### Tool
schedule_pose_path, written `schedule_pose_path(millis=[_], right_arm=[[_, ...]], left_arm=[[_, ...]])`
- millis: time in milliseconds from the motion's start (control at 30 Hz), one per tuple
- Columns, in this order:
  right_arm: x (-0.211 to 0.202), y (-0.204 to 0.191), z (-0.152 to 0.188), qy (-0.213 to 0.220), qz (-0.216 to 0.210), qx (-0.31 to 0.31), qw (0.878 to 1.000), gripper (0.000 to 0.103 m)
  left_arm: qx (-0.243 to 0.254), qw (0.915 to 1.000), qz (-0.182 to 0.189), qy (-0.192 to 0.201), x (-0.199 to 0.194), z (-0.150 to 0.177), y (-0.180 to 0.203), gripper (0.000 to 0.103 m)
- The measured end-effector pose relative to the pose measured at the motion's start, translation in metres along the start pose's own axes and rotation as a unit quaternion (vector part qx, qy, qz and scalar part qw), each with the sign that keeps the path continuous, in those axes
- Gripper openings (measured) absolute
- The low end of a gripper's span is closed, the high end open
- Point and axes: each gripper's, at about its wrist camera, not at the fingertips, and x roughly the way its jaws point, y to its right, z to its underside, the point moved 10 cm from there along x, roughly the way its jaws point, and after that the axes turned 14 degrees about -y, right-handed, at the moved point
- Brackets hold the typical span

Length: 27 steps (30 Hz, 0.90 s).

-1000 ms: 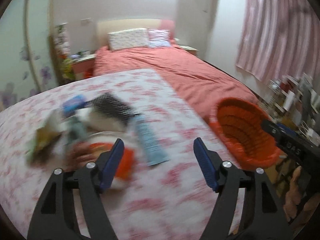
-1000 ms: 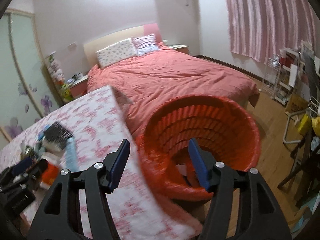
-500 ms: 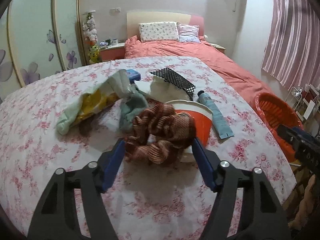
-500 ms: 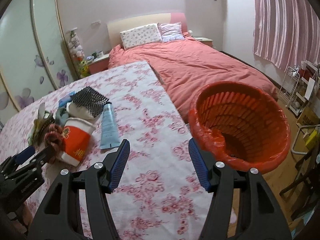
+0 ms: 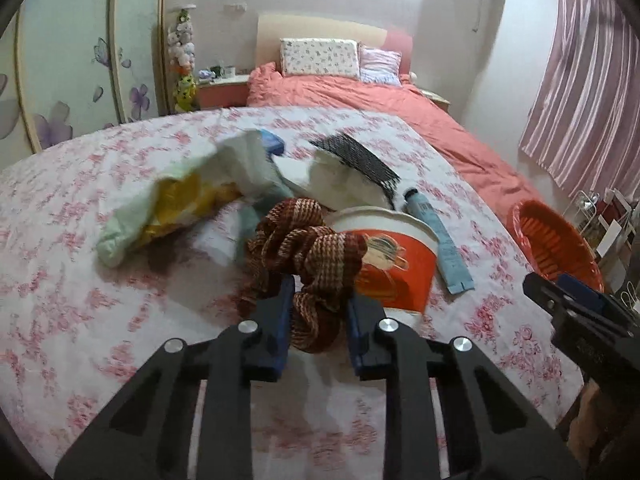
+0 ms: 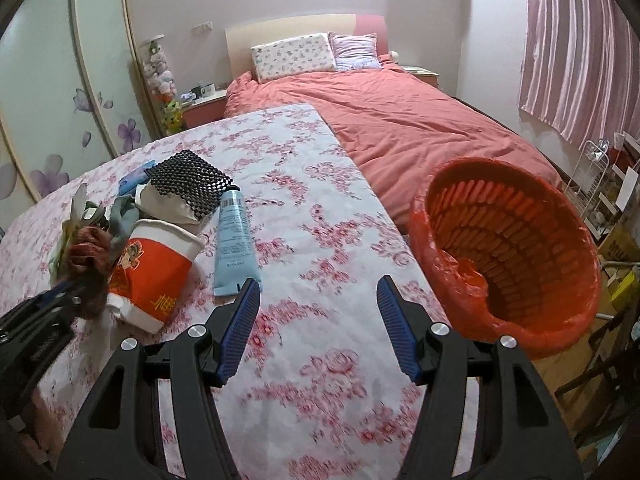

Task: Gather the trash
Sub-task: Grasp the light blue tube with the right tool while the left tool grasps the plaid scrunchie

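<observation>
Left gripper [image 5: 318,330] jaws just closed, clamped on soft, light brown-striped knitted cloth [image 5: 308,252]; bunched lower fold gripped. Right gripper [image 6: 318,330] jaws apart, nothing held.

Bedroom w/ pale walls, a bed [image 6: 400,120] under a coral duvet centre-right w/ two pillows [image 6: 294,56] at a cream headboard, pink striped curtains [image 6: 580,48] upper right, flower-printed wardrobe doors [image 6: 52,92] at left, wire rack [image 6: 596,184] and wood floor far right.
</observation>
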Motion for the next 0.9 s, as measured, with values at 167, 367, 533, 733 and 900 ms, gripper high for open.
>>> schedule_pose_path(millis=[167, 367, 533, 733, 900], right_arm=[[0.016, -0.015, -0.016, -0.009, -0.013, -0.009, 1.000, 0.061], [0.042, -0.043, -0.036, -0.034, -0.053, -0.019, 0.998, 0.060], [0.066, -0.062, -0.045, -0.059, -0.061, -0.027, 0.996, 0.056], [0.082, -0.070, -0.049, -0.063, -0.037, -0.040, 0.997, 0.052], [0.082, -0.069, -0.051, -0.058, -0.028, -0.049, 0.997, 0.029]], left_arm=[[-0.019, 0.9996, -0.019, 0.009, -0.006, -0.007, -0.029, 0.024], [-0.049, 0.9986, -0.019, 0.004, -0.002, -0.013, -0.056, 0.024], [-0.056, 0.9984, -0.010, -0.001, 0.004, -0.015, -0.061, 0.024], [-0.060, 0.9982, -0.003, -0.007, 0.009, -0.016, -0.062, 0.030], [-0.062, 0.9979, 0.005, -0.017, 0.015, -0.015, -0.061, 0.026]])
